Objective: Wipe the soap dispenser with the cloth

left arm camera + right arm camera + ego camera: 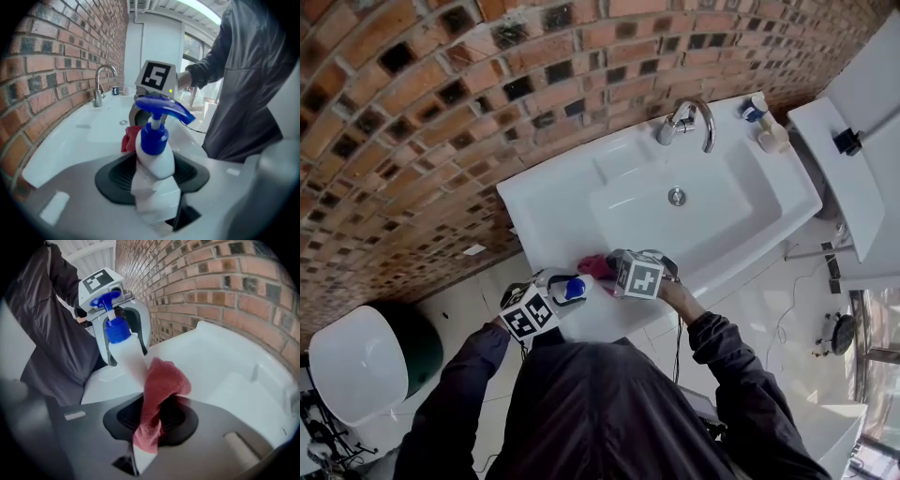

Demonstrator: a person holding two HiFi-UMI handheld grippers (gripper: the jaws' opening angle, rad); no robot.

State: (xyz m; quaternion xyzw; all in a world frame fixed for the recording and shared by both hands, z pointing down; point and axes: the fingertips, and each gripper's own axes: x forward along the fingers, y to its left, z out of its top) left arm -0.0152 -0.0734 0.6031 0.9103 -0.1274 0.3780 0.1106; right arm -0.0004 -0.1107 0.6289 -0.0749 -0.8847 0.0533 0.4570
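- The left gripper (pixel 155 199) was clamped on the lower body of the soap dispenser (pixel 153 152). That put the white bottle with its blue pump in the lower middle of the head view, right over the near rim of the sink (pixel 750 202).
- The right gripper (pixel 146 448) had its fingers pinched on a red cloth (pixel 161 390). The bunched free end looked pressed against the bottle's side.
- Biggest worry for me: the grip sat low and the pump end stuck out well past the jaws. A hard sideways rub could have twisted the bottle in the jaws or popped it loose.
- Since it hung over the sink's edge rather than the basin, a drop could have bounced it onto the floor tiles at lower right of the head view.
- If the cloth had ridden up onto the blue pump head, it might have pressed it and squirted soap all over.
- Only one end of the cloth was pinched, so a drag against the plastic could have tugged it free.
- Containers: the dispenser was opaque white, so I couldn't tell how much soap was in it.
- The basin showed only its drain, below the faucet (pixel 689 120).
- A small blue-capped bottle (pixel 755 107) and a cream cup (pixel 773 139) stood on the sink's upper-right corner. I couldn't see what was in either.
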